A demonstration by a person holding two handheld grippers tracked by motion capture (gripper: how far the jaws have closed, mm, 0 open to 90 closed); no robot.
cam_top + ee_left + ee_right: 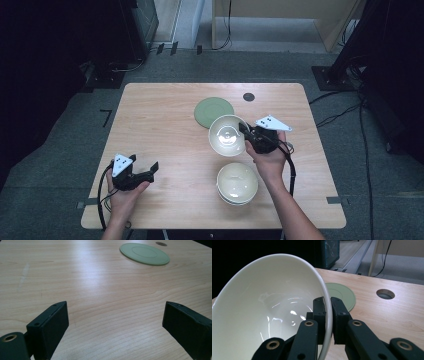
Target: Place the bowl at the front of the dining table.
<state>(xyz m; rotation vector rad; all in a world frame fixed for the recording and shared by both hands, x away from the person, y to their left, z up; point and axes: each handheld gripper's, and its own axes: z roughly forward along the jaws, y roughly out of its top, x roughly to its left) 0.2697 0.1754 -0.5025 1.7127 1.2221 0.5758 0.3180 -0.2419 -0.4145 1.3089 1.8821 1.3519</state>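
Your right gripper (245,131) is clamping the rim of a cream bowl (227,135): one jaw inside the wall, one outside, closed tight on it. In the right gripper view the bowl (269,312) is tilting, its opening facing the camera, with the rim running between the jaws of the right gripper (329,315). Whether it's resting on the table (165,115) or lifted off, I can't tell from above.

The bowl is sitting just right of table centre. The green plate (214,112) is lying flat at 11 o'clock from it, its near edge going under the bowl's rim in the high view; touching or not, can't tell. In the right gripper view the green plate (340,296) is showing behind the bowl, and the round grommet hole (385,294) is sitting at 3 o'clock from that plate. From above, the grommet hole (248,97) is near the far edge, at 1 o'clock from the held bowl.

A stack of cream bowls (237,183) is sitting at 6 o'clock from the held one, just beside your right hand (270,160), near the table's front edge.

Your left gripper (150,172) is resting at the near-left corner in your left hand (125,192), jaws spread wide and gripping nothing. In the left gripper view the left gripper (115,320) is framing bare wood, with the green plate (144,253) well off at 1 o'clock.
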